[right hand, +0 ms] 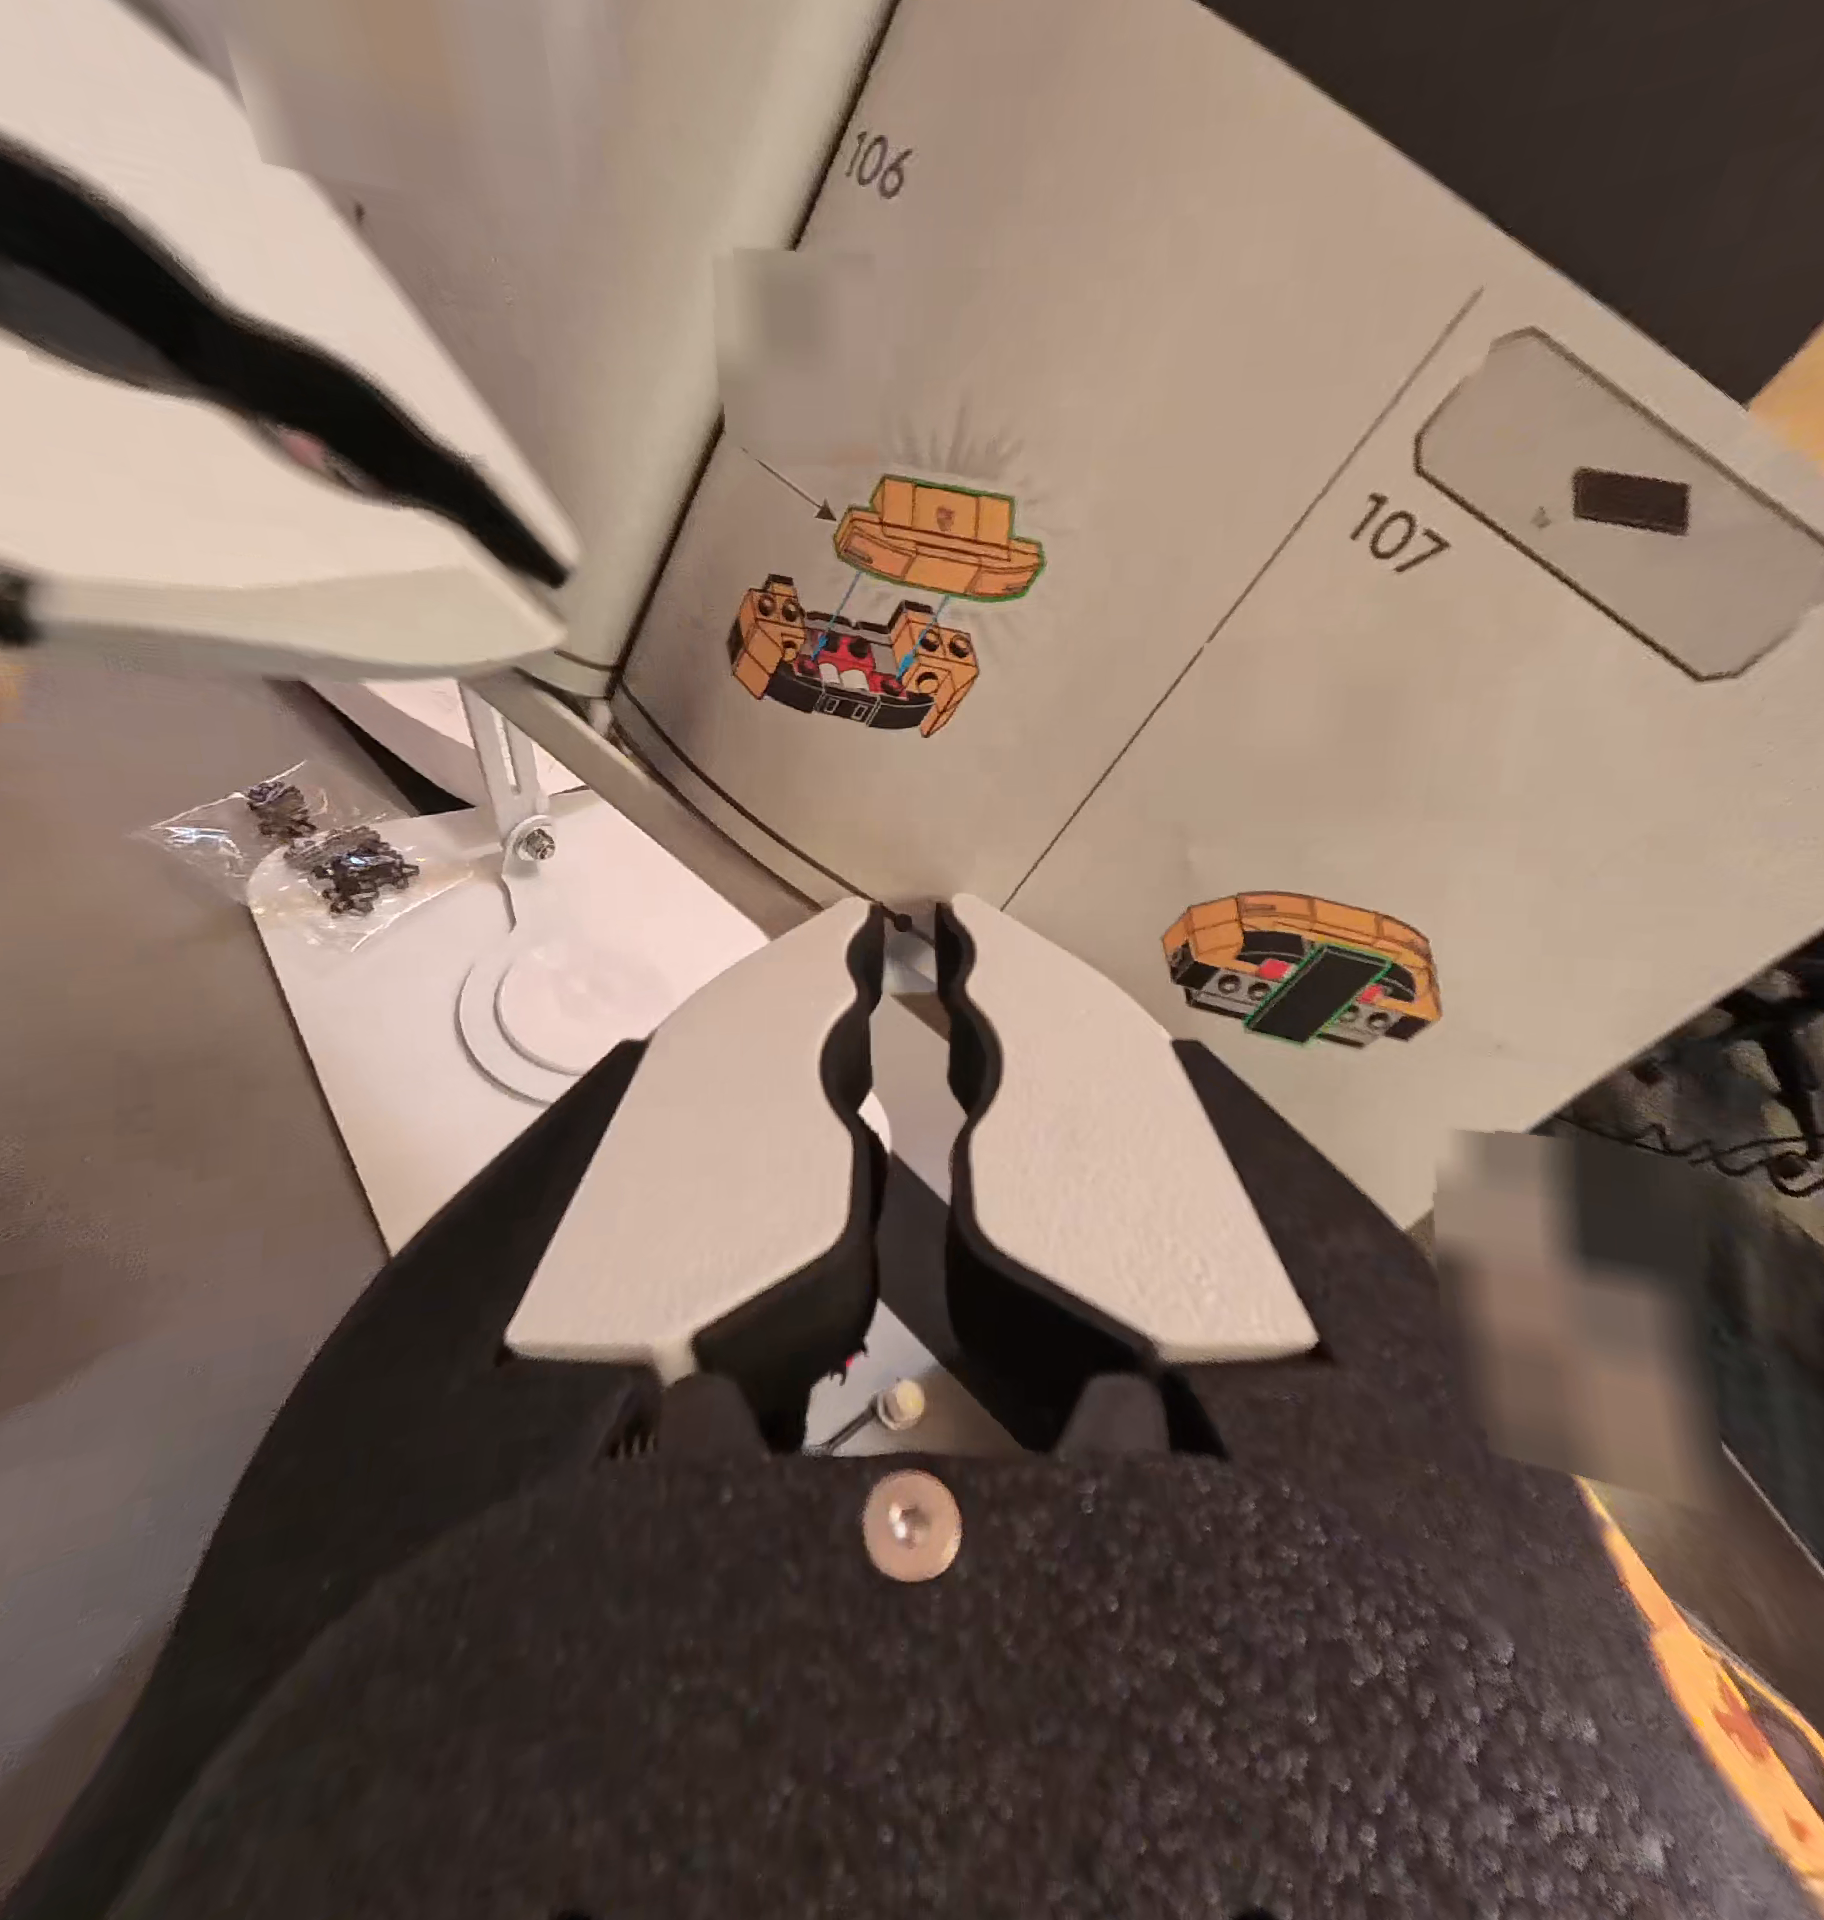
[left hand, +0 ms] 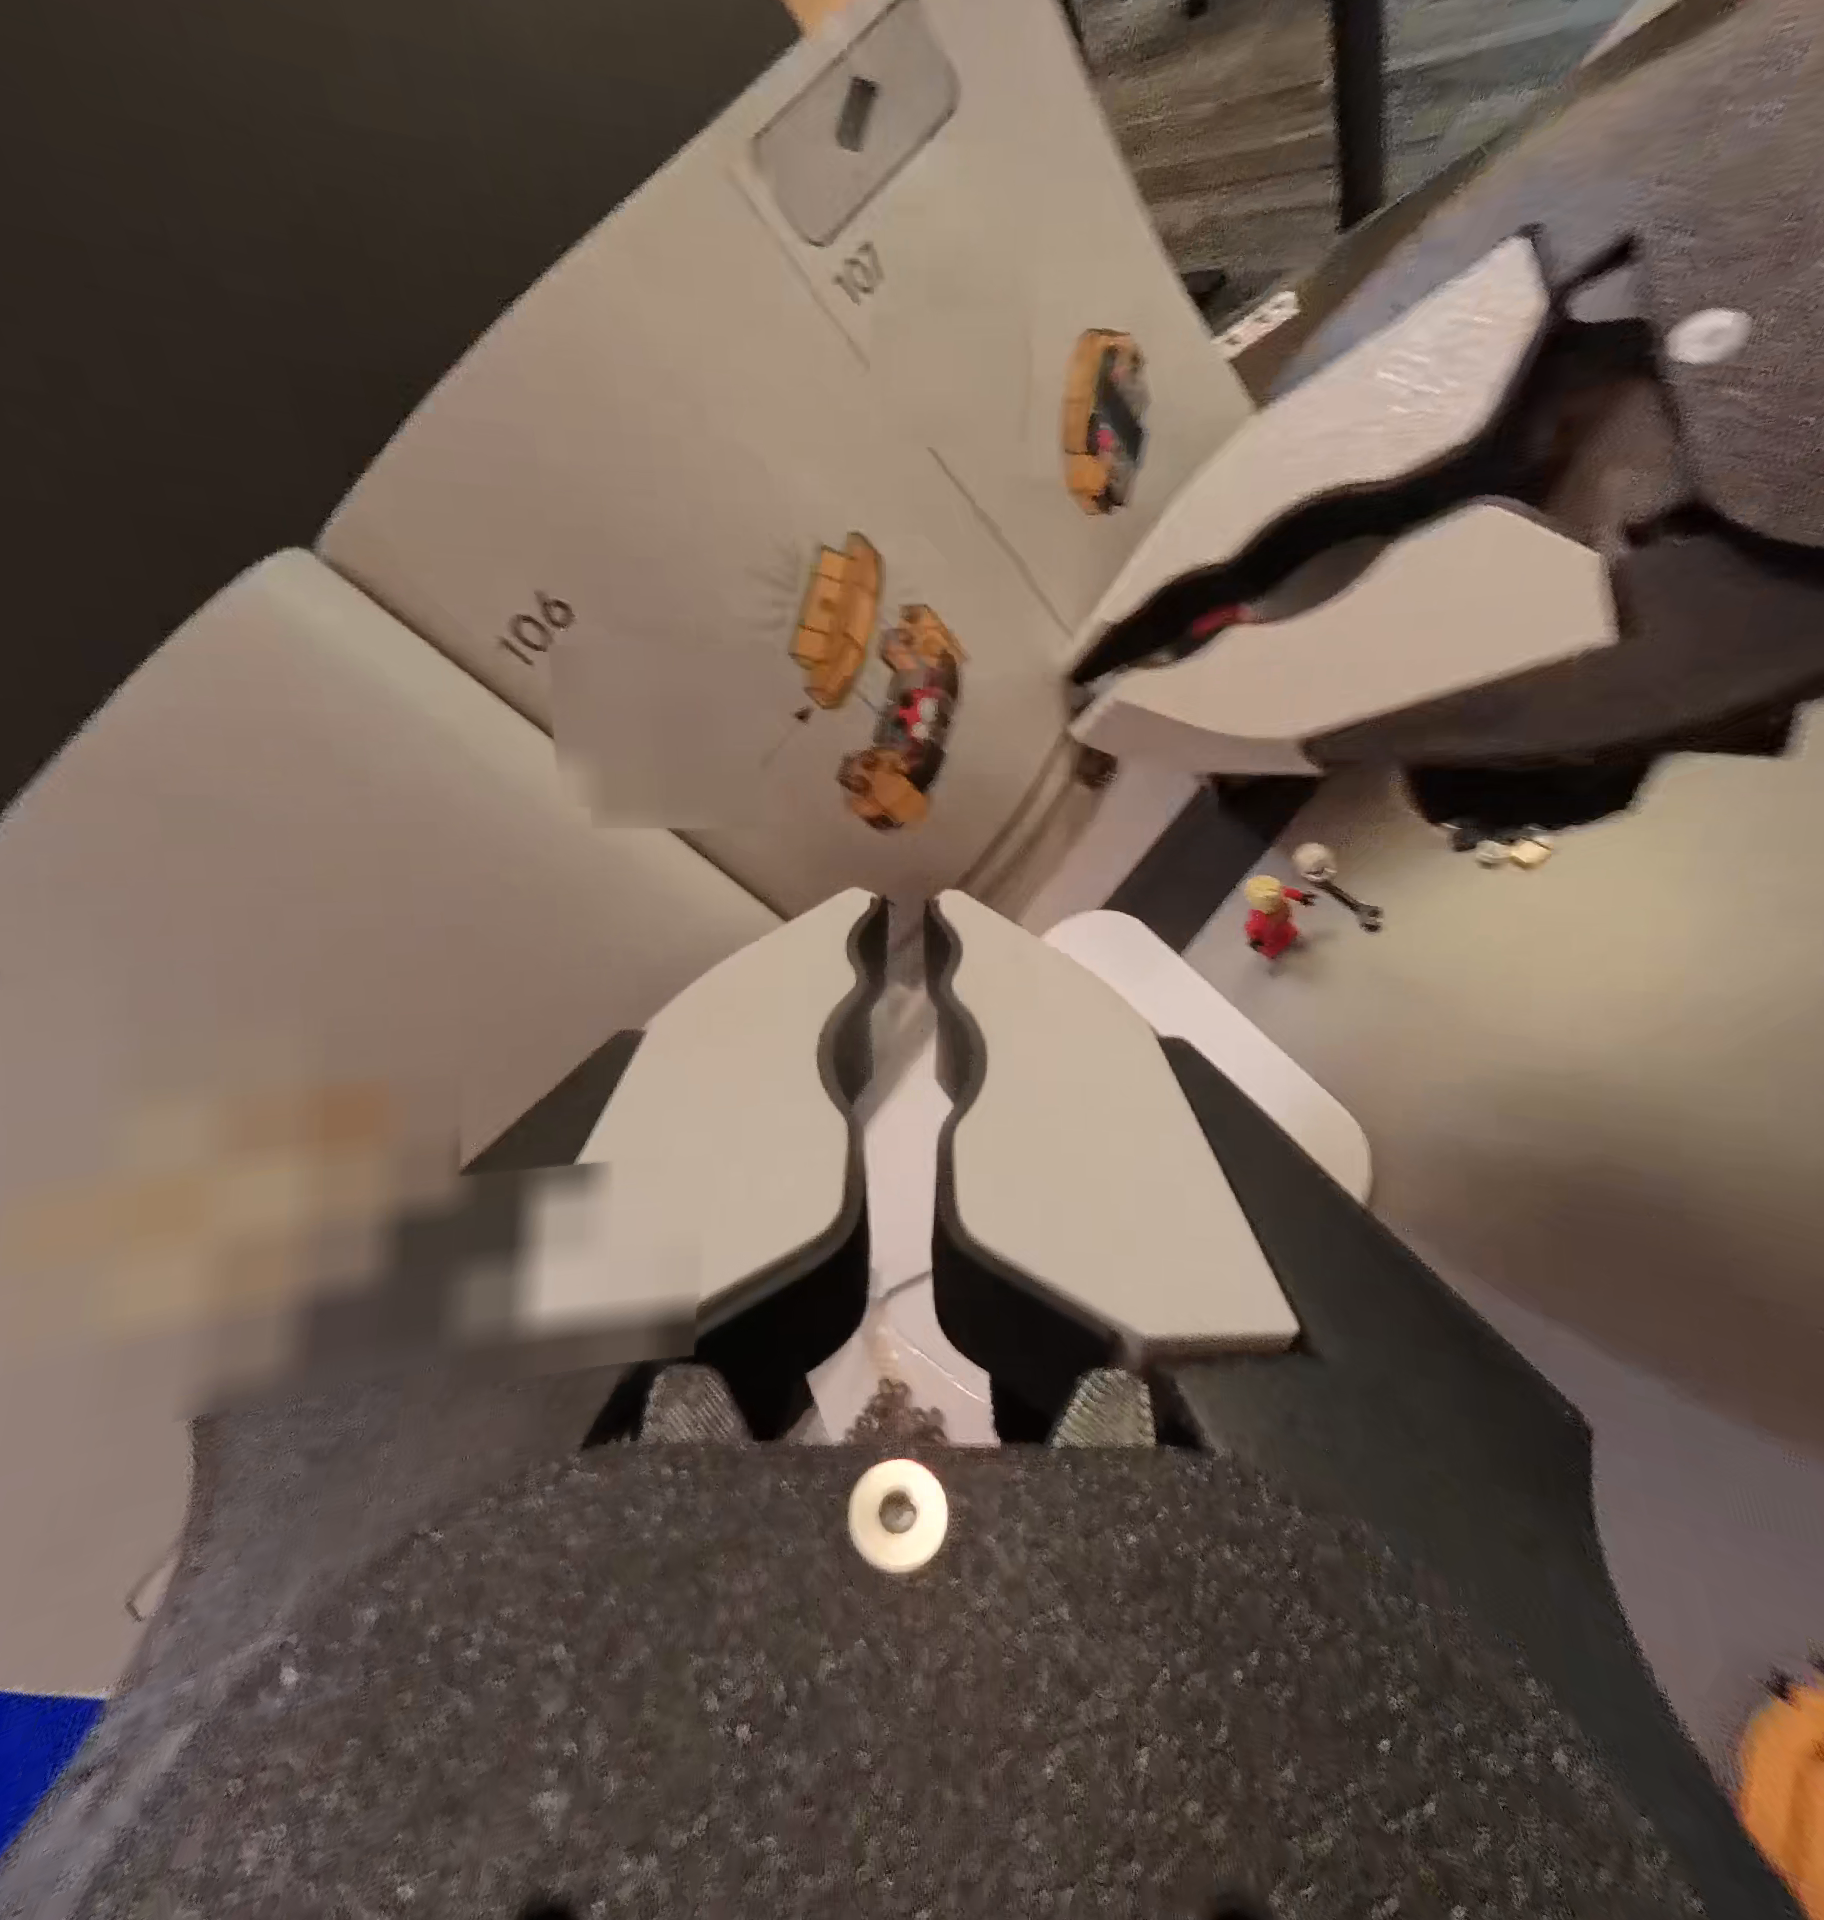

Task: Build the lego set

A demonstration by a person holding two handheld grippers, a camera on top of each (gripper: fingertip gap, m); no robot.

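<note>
The left gripper (left hand: 908,914) has its fingertips nearly together, a narrow slit between them, at the lower edge of the open instruction booklet (left hand: 679,540); whether they pinch the paper cannot be told. The right gripper (right hand: 908,920) is likewise almost closed at the bottom edge of the same booklet, near its spine, and its grip on the page is equally unclear. The booklet stands propped on a white stand (right hand: 534,997), directly ahead of both grippers, pages rising away from them. On the grey worktop (left hand: 1510,1091) beyond lie a red minifigure (left hand: 1274,920) and a clear bag of dark parts (right hand: 295,842). Neither gripper looks clearly nearer.
</note>
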